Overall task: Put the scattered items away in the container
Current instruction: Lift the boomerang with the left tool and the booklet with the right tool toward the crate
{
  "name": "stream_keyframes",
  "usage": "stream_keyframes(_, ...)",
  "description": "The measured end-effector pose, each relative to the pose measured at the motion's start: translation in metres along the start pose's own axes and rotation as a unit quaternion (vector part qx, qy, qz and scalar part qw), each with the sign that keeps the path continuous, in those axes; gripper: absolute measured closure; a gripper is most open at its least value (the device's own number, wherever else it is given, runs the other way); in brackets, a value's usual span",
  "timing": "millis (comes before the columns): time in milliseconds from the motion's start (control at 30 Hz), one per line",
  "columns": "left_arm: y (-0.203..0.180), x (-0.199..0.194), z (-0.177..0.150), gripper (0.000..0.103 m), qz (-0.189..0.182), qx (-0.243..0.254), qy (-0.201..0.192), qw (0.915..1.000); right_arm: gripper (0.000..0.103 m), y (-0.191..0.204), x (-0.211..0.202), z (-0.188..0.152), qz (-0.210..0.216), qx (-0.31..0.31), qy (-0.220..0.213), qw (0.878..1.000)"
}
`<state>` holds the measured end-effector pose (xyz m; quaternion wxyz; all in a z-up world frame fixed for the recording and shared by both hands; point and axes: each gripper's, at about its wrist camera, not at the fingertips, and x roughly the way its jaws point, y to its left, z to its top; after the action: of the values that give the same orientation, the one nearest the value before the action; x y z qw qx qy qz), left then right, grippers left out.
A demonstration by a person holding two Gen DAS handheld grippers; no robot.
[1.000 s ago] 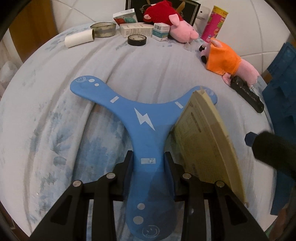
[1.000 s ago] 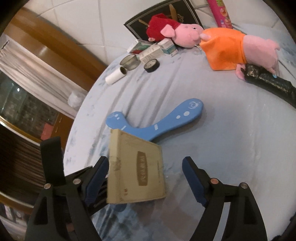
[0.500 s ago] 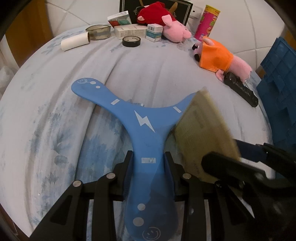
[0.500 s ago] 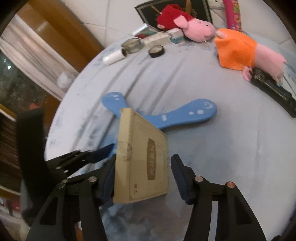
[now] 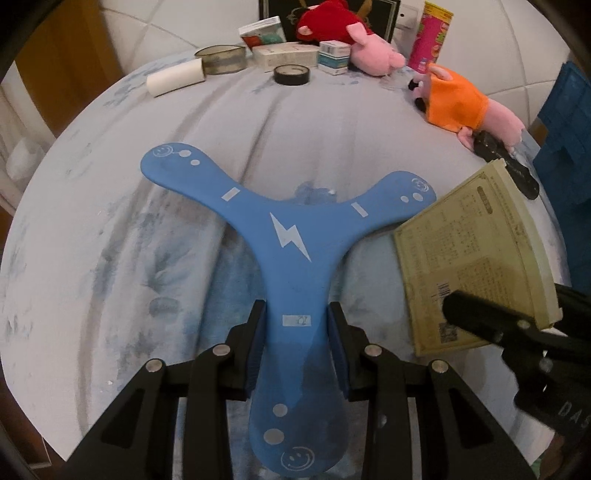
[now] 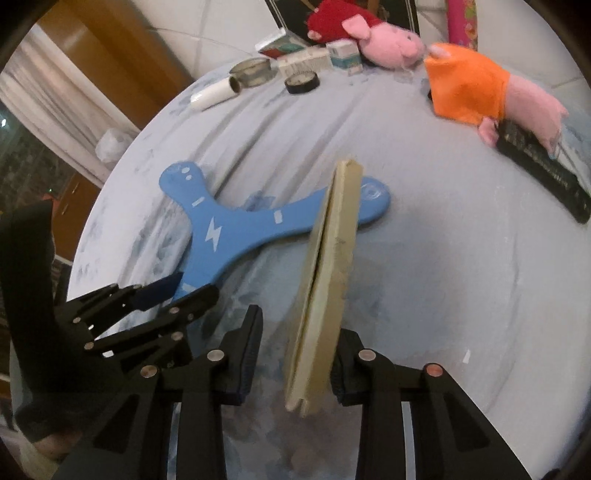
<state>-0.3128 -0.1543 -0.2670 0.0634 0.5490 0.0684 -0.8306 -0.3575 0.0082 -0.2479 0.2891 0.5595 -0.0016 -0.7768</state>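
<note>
Blue foam-looking boomerang (image 5: pixel 288 236) with three arms and a white lightning bolt sits on the pale blue-grey bedsheet (image 5: pixel 110 258), and the left gripper (image 5: pixel 297 343) has its pads clamped on either side of the arm that points back at the camera. That arm runs straight down between the fingers, its smiley tip past them, right under the lens. The other two arms fan out flat on the sheet, away from the claw.

Over on the right side, the right gripper (image 6: pixel 295 354) has a flat beige box (image 6: pixel 325 288) standing on edge between its jaws, which have just been closing in. The right pad is against the box's face; on the left there looks to be a sliver of gap between pad and box, so I wouldn't call it a firm pinch — more like the box is caught in there, tilted a bit. The box's far end crosses in front of the boomerang's right arm; from the left wrist view the printed back of the box (image 5: pixel 476 266) shows just beside that arm's tip.

Further back along the sheet: a black remote (image 6: pixel 539 166) touching an orange-dressed pink plush pig (image 6: pixel 484 92), a red-dressed pig (image 6: pixel 365 33), a roll of black tape (image 5: pixel 291 74), a white tube (image 5: pixel 175 77), some small cartons (image 5: pixel 286 55). A blue crate (image 5: pixel 565 136) peeks in at the right edge — well apart from both claws.
</note>
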Motion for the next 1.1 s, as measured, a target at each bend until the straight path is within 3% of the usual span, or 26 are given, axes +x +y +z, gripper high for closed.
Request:
stream_keyframes(167, 0.013, -0.002, -0.002, 0.071, -0.007, 0.002, -0.003, 1.0000, 0.071, 0.001, -0.001, 0.000, -0.030, 0.023, -0.020, 0.999)
stream_keyframes(233, 0.016, -0.003, -0.003, 0.071, -0.014, 0.006, -0.003, 0.9999, 0.086, 0.003, -0.004, -0.003, -0.038, 0.029, -0.023, 0.999)
stream_keyframes(300, 0.017, -0.006, -0.003, 0.071, -0.020, 0.014, -0.006, 0.9997, 0.090, 0.007, -0.007, -0.006, -0.037, 0.031, -0.025, 0.999)
stream_keyframes(667, 0.031, -0.010, -0.016, 0.071, -0.035, 0.031, -0.007, 0.9989, 0.085, 0.022, -0.007, -0.023, -0.039, 0.066, -0.045, 0.996)
stream_keyframes(867, 0.034, -0.020, -0.021, 0.071, -0.031, 0.026, -0.016, 0.9991, 0.091, 0.040, -0.006, -0.023, -0.040, 0.036, -0.040, 0.998)
stream_keyframes(1100, 0.033, -0.061, -0.016, 0.071, -0.031, 0.020, -0.060, 0.9975, 0.091, 0.059, -0.048, -0.014, -0.050, 0.000, -0.085, 0.995)
